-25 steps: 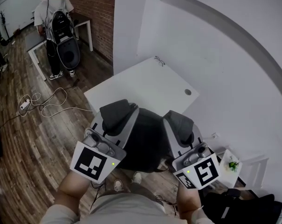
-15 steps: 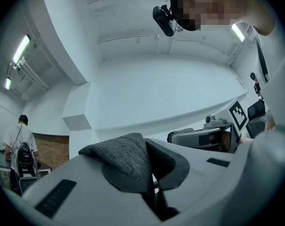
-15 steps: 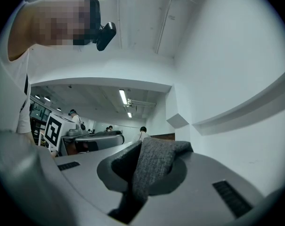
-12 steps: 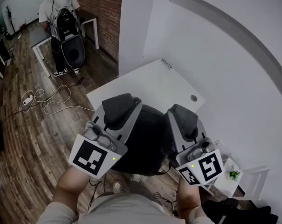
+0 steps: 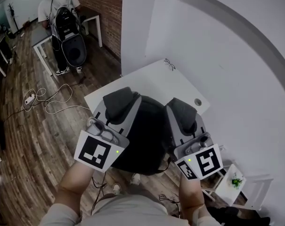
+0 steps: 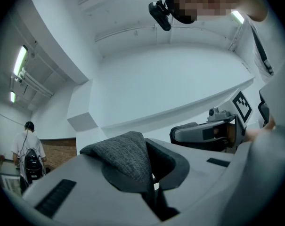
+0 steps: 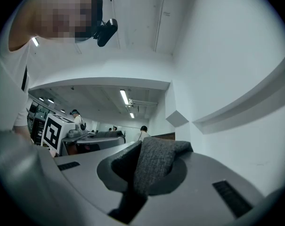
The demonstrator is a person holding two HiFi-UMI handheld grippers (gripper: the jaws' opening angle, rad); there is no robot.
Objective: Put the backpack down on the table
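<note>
Head view: backpack [image 5: 149, 138] hangs between left tool [image 5: 119, 106] and right tool [image 5: 181, 118], at near edge of bench [image 5: 154, 81]; bench lies ahead of both tools, neither hand nearer

Left tool view: jaws pinching grey strap [image 6: 126, 157]

Right tool view: jaws pinching second grey strap [image 7: 154, 164]; backpack body out of sight below

The white table [image 5: 154, 86] stood against the wall [image 5: 217, 60], with a small wiry object [image 5: 169, 64] lying at its far edge.
</note>
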